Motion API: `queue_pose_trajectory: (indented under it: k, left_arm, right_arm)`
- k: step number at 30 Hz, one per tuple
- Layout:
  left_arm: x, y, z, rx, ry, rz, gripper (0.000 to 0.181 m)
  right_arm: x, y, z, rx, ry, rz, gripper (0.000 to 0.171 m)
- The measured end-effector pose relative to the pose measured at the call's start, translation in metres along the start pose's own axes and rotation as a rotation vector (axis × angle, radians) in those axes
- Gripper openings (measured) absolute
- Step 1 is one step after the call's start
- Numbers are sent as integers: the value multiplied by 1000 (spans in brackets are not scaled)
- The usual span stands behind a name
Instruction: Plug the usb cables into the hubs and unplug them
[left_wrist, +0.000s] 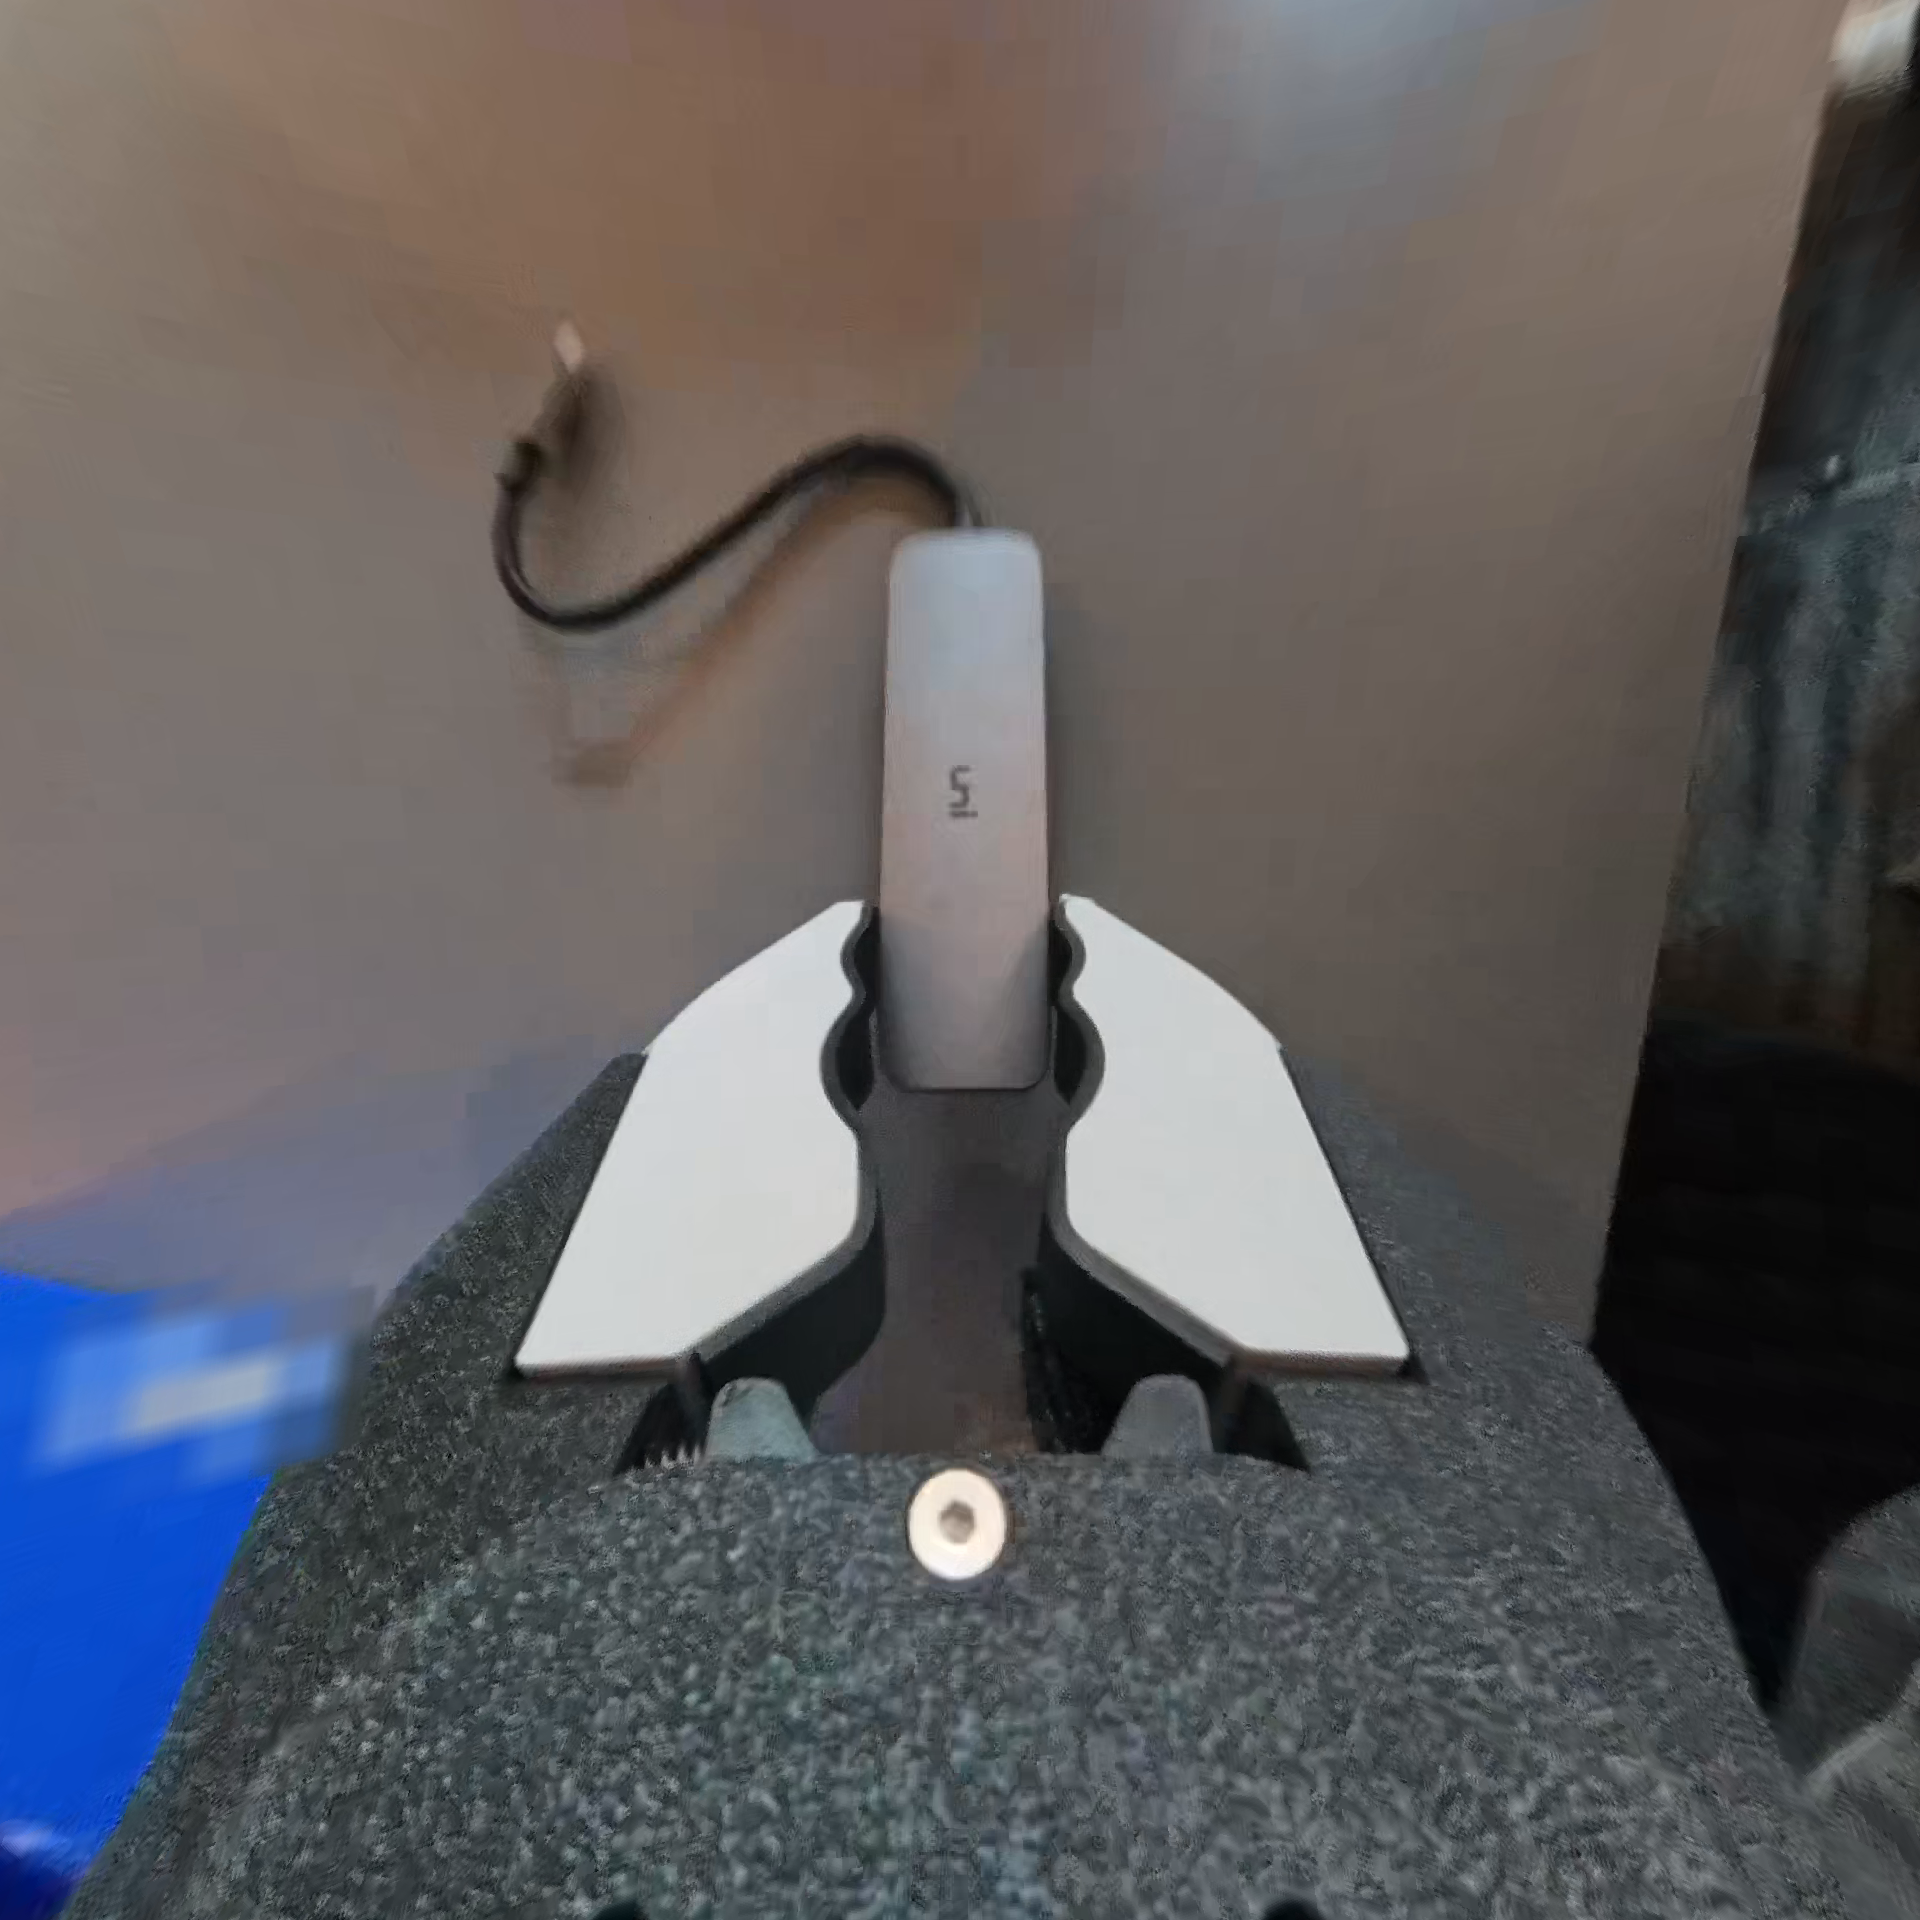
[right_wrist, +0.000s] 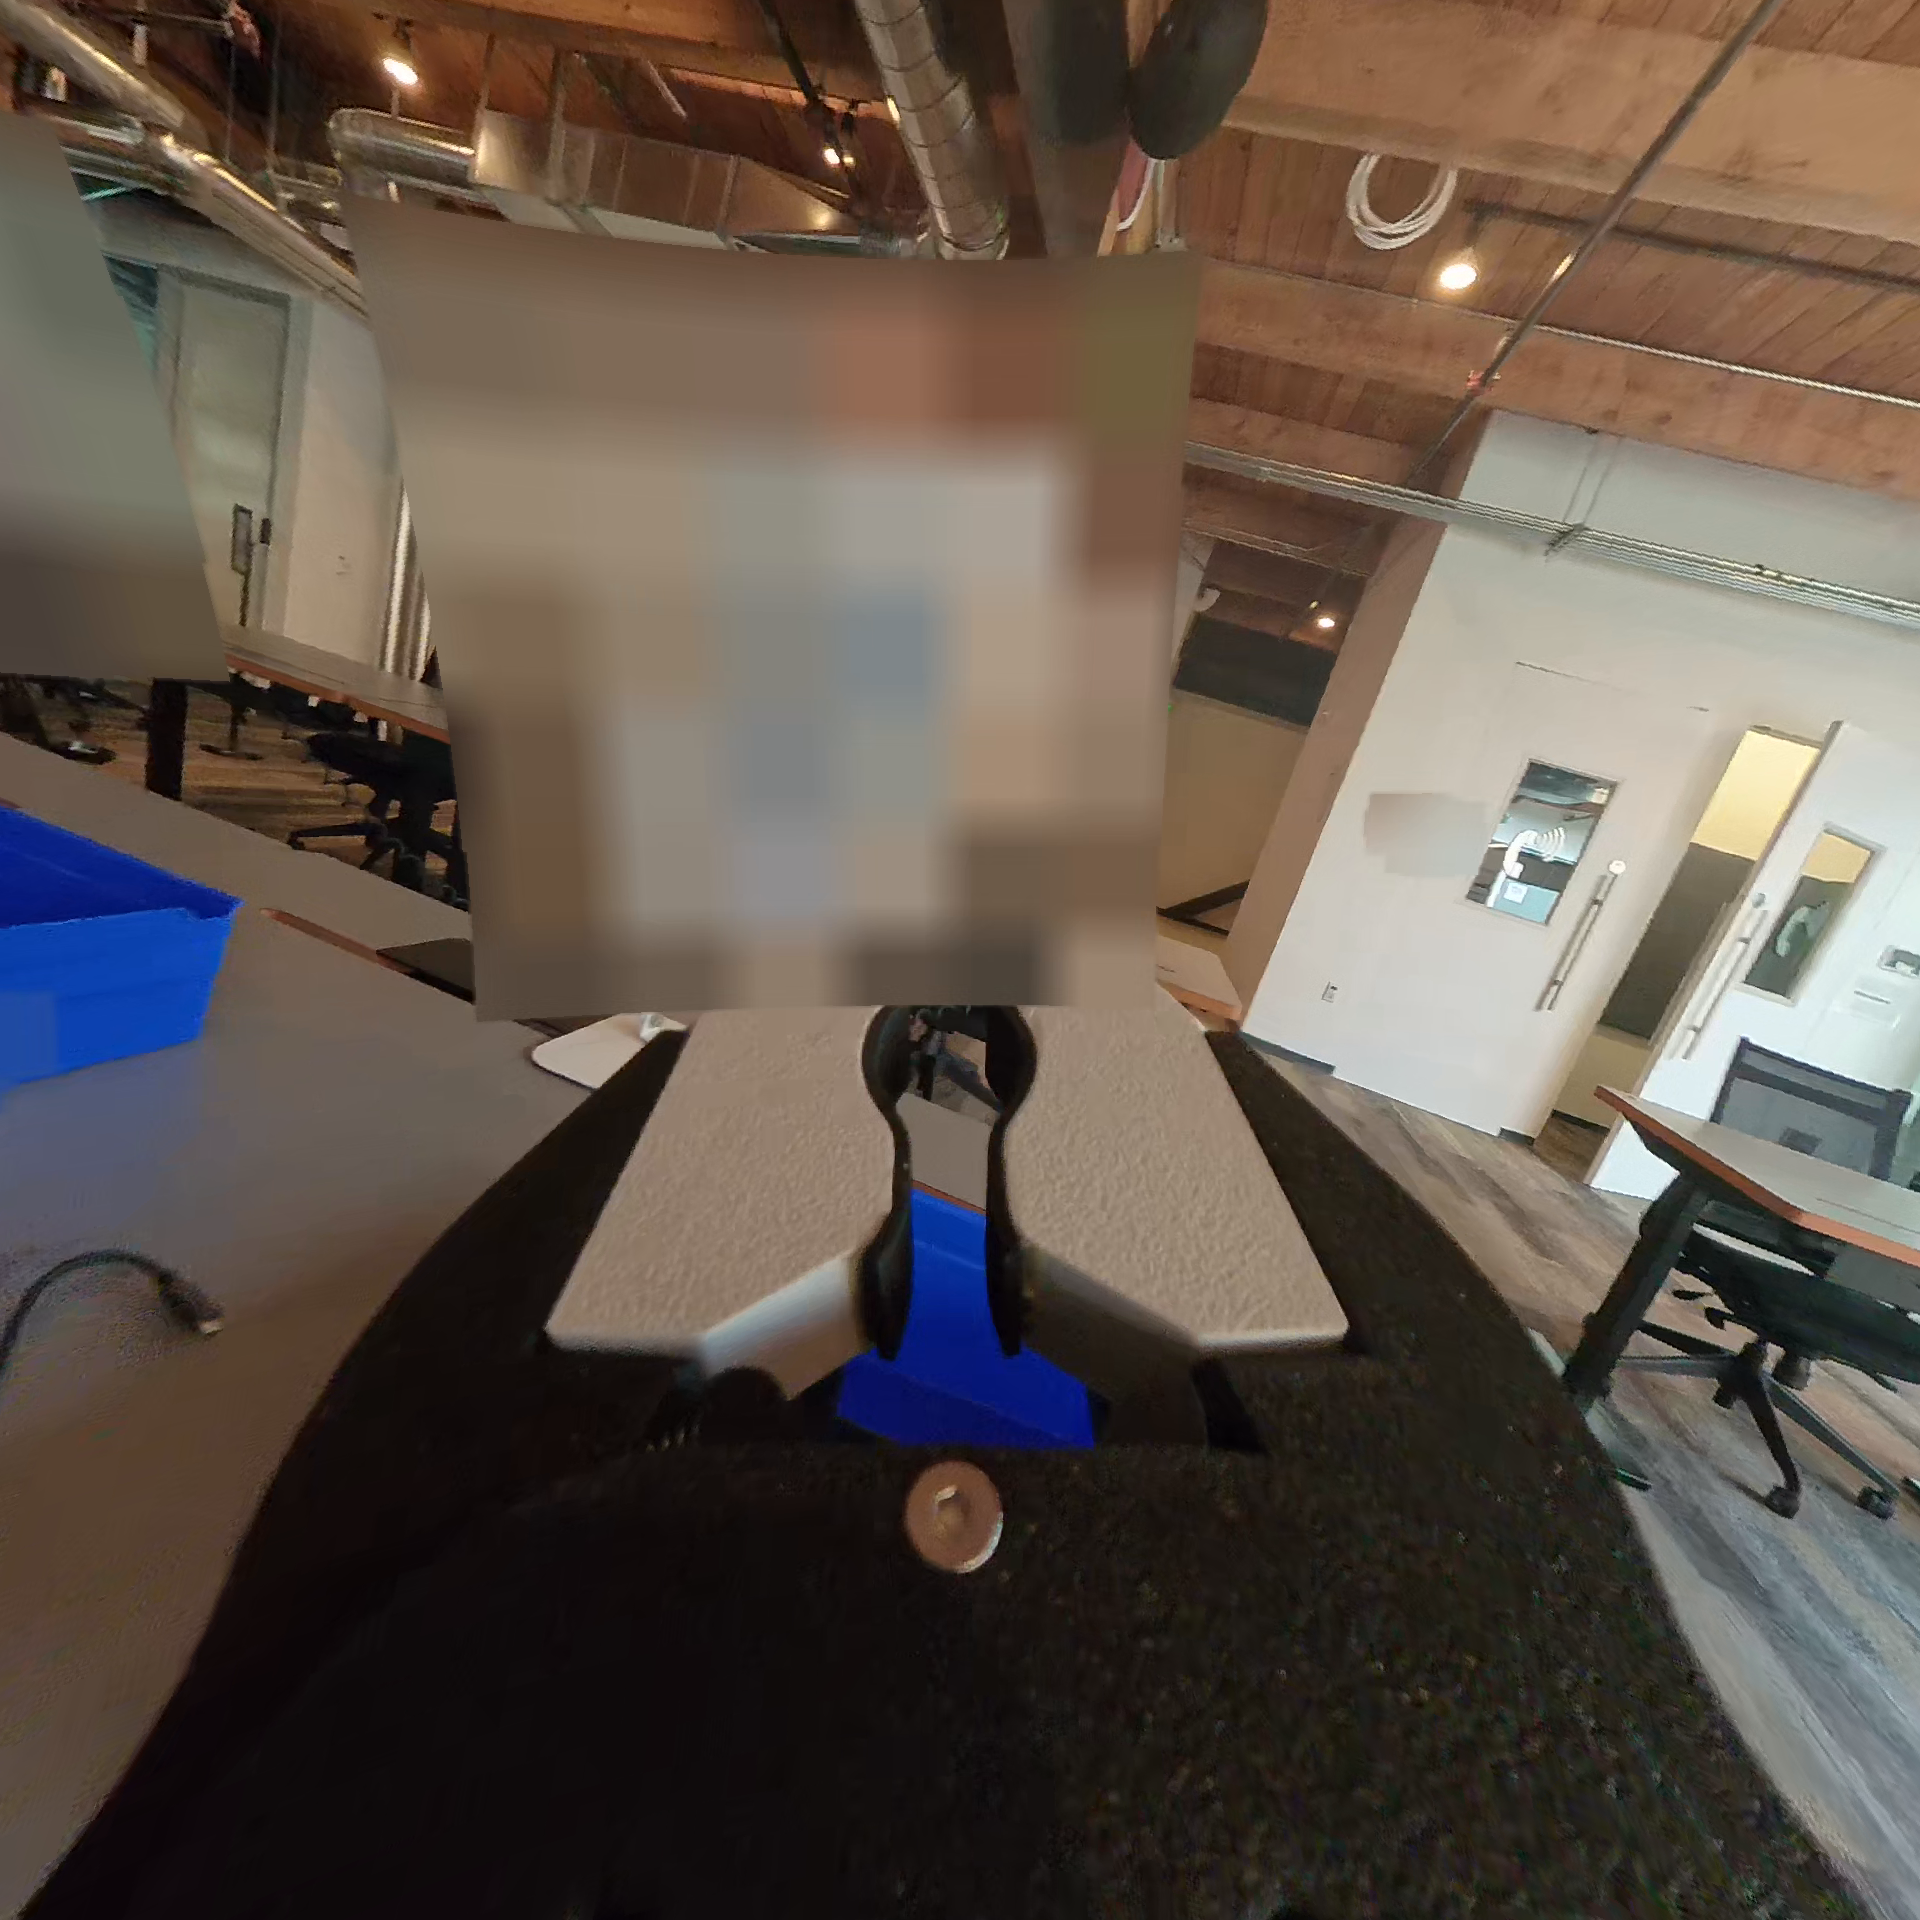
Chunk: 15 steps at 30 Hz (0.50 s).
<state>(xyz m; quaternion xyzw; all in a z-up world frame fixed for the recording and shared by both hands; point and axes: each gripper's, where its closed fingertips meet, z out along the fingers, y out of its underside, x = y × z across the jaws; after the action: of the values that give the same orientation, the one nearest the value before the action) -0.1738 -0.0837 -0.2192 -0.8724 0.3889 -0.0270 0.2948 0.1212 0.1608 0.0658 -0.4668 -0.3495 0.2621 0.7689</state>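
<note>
My left gripper (left_wrist: 961, 920) is shut on the near end of a slim grey USB hub (left_wrist: 961, 727), which points straight ahead above the grey-brown table (left_wrist: 1351, 520). The hub's black cable (left_wrist: 665, 582) curls off to the left and ends in a loose plug (left_wrist: 566, 358) on the table. My right gripper (right_wrist: 951, 1039) is raised and looks out over the room; its jaws stand a narrow gap apart with nothing between them. A second black USB cable lies on the table at the lower left of the right wrist view, its plug (right_wrist: 197, 1314) free.
A blue bin (left_wrist: 125, 1507) sits at the left wrist view's lower left. In the right wrist view one blue bin (right_wrist: 104, 935) stands on the table at left and another (right_wrist: 966, 1392) shows through the jaws. The table edge (left_wrist: 1704, 831) drops off at right. Desks and chairs (right_wrist: 1766, 1299) stand beyond. Some 50 centimetres of space lies between my two pairs of fingers.
</note>
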Motion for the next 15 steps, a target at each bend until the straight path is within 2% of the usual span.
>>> queue_pose_trajectory:
  k: [3,4,5,8,11,15]
  left_arm:
    - [-13,-35,-23,223,-96,33,31]
    - [-16,-46,-32,280,-130,46,21]
    - [-26,-59,-45,363,-217,39,0]
    - [-41,-78,-73,513,-324,-10,0]
    - [-45,-60,-68,380,-371,-1,0]
    - [-35,-43,-46,168,-309,-44,31]
  right_arm:
    - [-15,0,4,-5,-60,-1,7]
    - [-23,1,6,-8,-89,0,7]
    - [-33,2,9,-9,-133,-1,7]
    - [-76,7,16,-24,-290,-27,10]
    - [-115,19,21,-74,-399,-119,15]
    - [-142,24,24,-91,-451,-187,16]
